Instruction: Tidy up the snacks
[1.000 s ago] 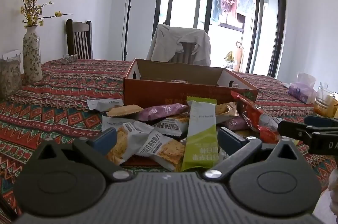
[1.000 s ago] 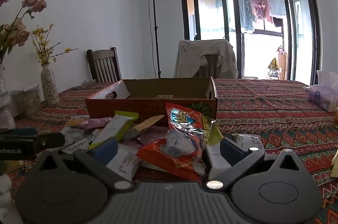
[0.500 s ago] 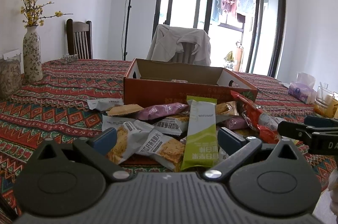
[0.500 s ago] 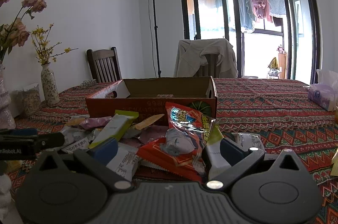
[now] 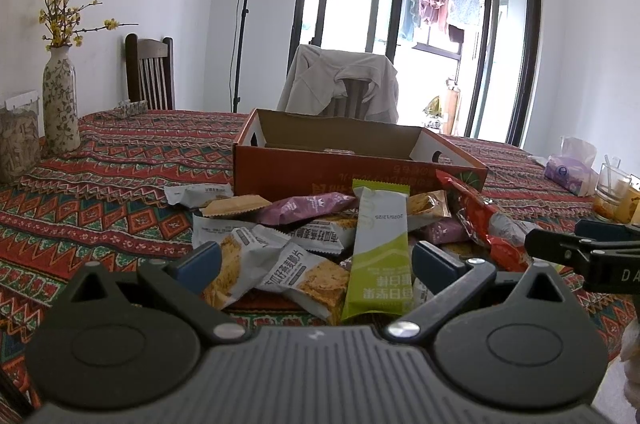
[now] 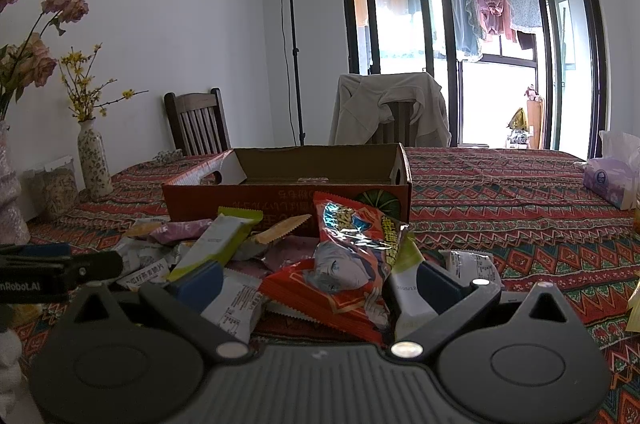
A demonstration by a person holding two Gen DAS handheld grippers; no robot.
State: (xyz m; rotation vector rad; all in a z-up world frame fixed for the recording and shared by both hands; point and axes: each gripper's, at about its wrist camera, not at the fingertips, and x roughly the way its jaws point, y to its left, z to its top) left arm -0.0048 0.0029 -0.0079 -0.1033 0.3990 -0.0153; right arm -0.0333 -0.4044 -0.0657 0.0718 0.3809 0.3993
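A pile of snack packets lies on the patterned tablecloth in front of an open orange cardboard box (image 5: 316,180) (image 6: 256,196). My left gripper (image 5: 316,264) is open over the near side of the pile, with a white cracker packet (image 5: 276,268) and a green bar packet (image 5: 380,264) between its spread fingers, neither pinched. My right gripper (image 6: 316,280) is open too, straddling a red foil packet (image 6: 348,264). A purple packet (image 5: 308,206) lies closer to the box. Each gripper shows at the edge of the other's view.
A flowered vase (image 5: 60,104) and a jar (image 5: 18,140) stand at the left of the table. A tissue pack (image 5: 572,168) and a glass (image 5: 610,192) sit at the right. Two chairs (image 5: 150,72) stand behind the table, one draped with a jacket.
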